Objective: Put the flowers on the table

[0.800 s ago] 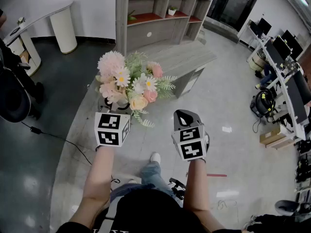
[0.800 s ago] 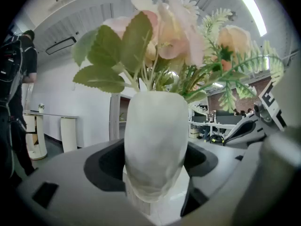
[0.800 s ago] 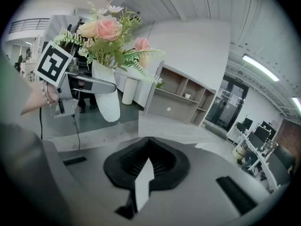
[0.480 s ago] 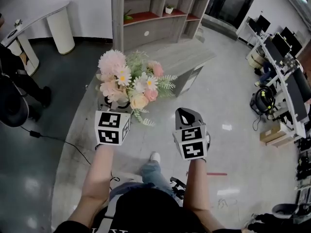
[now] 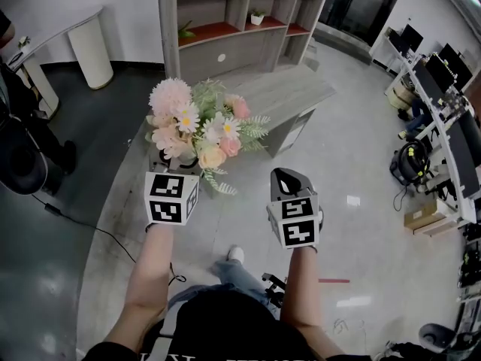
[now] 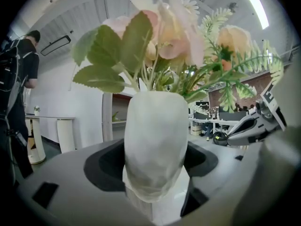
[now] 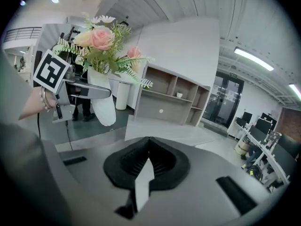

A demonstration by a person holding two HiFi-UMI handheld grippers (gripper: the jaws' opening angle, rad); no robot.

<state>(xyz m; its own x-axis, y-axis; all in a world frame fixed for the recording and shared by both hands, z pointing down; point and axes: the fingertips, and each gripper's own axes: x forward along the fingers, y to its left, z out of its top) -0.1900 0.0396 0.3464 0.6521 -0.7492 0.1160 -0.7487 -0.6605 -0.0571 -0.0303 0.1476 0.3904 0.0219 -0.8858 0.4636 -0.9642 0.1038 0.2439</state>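
A bouquet of pink, peach and white flowers (image 5: 199, 130) stands in a white vase (image 6: 155, 145). My left gripper (image 5: 179, 168) is shut on the vase's body and carries it in the air above the floor. From the left gripper view the blooms (image 6: 164, 36) rise over the vase and fill the top of the picture. My right gripper (image 5: 289, 180) hangs beside it to the right, shut, with nothing in it (image 7: 148, 159). The right gripper view shows the flowers (image 7: 101, 41) and the vase (image 7: 102, 102) at upper left. A grey table (image 5: 289, 92) lies ahead, beyond the bouquet.
A grey shelf unit (image 5: 233, 21) with small plants stands behind the table. A white round pedestal (image 5: 90, 47) and a person in black (image 5: 22, 149) are at the left. A cable (image 5: 75, 216) crosses the floor. Desks with computers (image 5: 443, 111) line the right side.
The shelf and table have slid leftward in the head view as the person steps forward. Both grippers keep their places in the frame, and the vase stays held.
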